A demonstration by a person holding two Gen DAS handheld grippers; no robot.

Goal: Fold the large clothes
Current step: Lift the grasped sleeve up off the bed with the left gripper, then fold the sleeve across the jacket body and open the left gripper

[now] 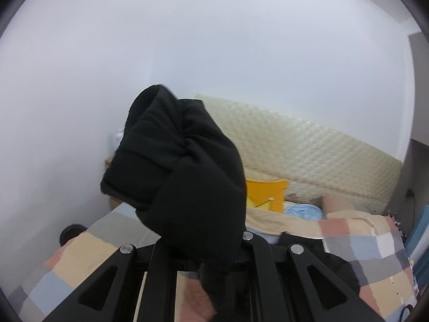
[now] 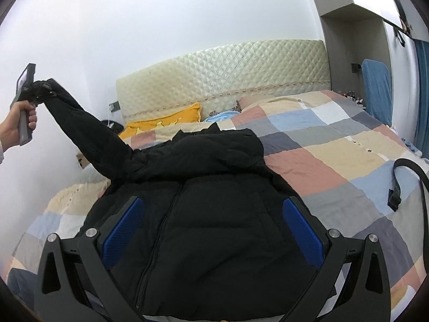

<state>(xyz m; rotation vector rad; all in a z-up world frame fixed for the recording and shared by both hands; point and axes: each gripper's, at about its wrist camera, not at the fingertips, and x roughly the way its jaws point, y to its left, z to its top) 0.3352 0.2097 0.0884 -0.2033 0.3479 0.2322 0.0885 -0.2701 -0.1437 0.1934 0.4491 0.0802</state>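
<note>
Black padded cloth fills the left claw (image 1: 203, 265), whose fingers are closed on the cuff of a sleeve (image 2: 88, 128) and hold it raised above the bed (image 2: 335, 145), out to the left of the jacket (image 2: 209, 214). The right claw (image 2: 211, 230) hovers spread wide just over the jacket's chest, blue pads (image 2: 123, 230) either side of the zip and gripping nothing. Beyond both claws, the jacket lies front-up on the checked quilt, its long axis running from hem, nearest the right claw, to collar, which points toward the quilted headboard (image 2: 222, 72) and a yellow pillow (image 2: 166, 123). The sleeve slants up and leftward from the shoulder.

To fold well, the sleeve probably wants carrying across the chest toward the far side and laying flat, cuff kept taut so the padding does not bunch. The right claw could press the body down near the shoulder seam to stop the whole jacket sliding. A black strap (image 2: 402, 177) lies well apart to the right.
</note>
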